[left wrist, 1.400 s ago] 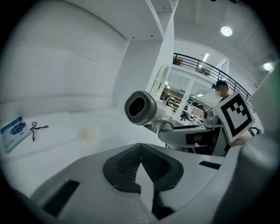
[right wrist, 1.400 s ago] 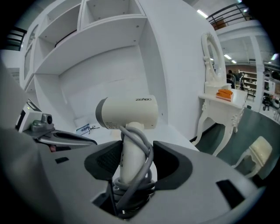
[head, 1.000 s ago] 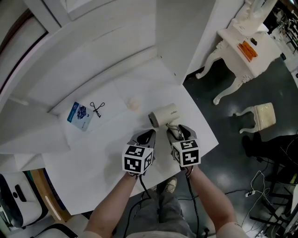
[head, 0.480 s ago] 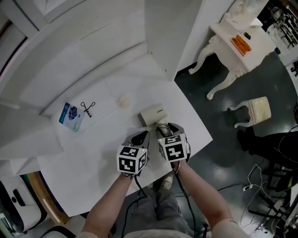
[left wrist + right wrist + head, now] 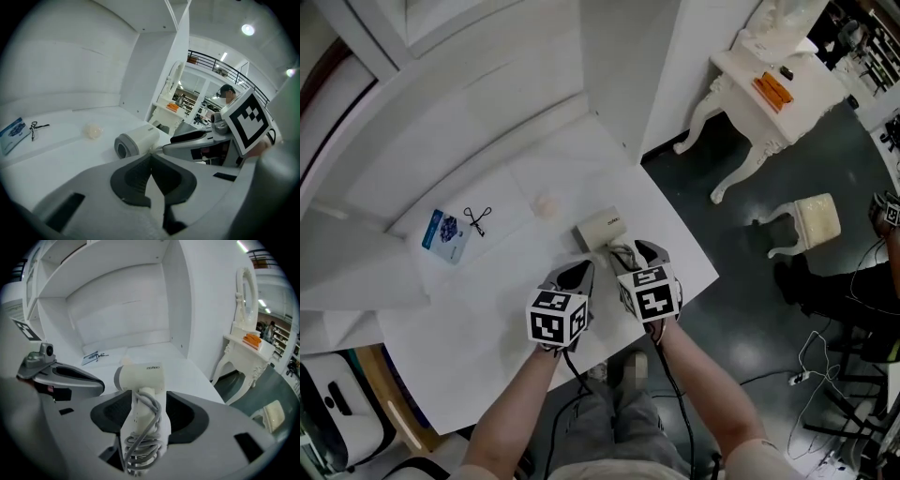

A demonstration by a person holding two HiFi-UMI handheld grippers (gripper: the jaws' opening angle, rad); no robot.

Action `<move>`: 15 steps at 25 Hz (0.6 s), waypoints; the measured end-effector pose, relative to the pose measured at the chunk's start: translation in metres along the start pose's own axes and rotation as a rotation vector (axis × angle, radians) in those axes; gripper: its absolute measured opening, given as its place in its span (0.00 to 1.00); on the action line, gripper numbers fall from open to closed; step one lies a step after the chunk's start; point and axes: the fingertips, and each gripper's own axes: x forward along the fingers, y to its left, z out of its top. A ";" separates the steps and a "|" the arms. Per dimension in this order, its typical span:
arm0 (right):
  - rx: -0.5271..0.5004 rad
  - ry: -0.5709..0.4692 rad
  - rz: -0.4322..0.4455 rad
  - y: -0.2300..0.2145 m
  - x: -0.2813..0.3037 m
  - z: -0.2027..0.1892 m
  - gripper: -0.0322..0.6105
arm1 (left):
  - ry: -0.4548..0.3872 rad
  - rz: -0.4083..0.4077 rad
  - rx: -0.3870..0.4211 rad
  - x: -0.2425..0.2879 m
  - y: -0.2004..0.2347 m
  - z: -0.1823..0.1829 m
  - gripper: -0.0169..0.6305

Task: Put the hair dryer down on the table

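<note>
**Hair dryer (image 5: 140, 376) at set-down.** The handle, with the cord (image 5: 143, 437) wound round it, is clamped from both sides between the jaws of the right claw (image 5: 143, 416). The barrel is held crosswise, low over the counter (image 5: 487, 309) near its front right corner. Whether it touches the surface cannot be told. The left claw (image 5: 151, 176) is shown just beside it on the left, its jaws brought together on nothing. A small pale ball (image 5: 547, 204), a black clip (image 5: 475, 217) and a blue card (image 5: 442, 231) are seen further left on the counter, apart from the dryer.

For a clean set-down, the barrel is best lowered until its side is borne by the counter, well in from the edge. The handle is then laid flat before the jaws are parted. If the dryer is released while tilted, the round barrel is likely to roll or the cord-laden handle to drop. The left claw is best held clear of the barrel.
</note>
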 end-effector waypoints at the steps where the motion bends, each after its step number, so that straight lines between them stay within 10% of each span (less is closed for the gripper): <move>1: 0.002 -0.018 -0.004 0.000 -0.008 0.006 0.39 | -0.007 -0.002 0.000 -0.004 -0.003 0.004 0.05; 15: -0.089 -0.454 -0.150 -0.006 -0.183 0.160 0.23 | -0.256 0.040 0.206 -0.122 -0.062 0.149 0.05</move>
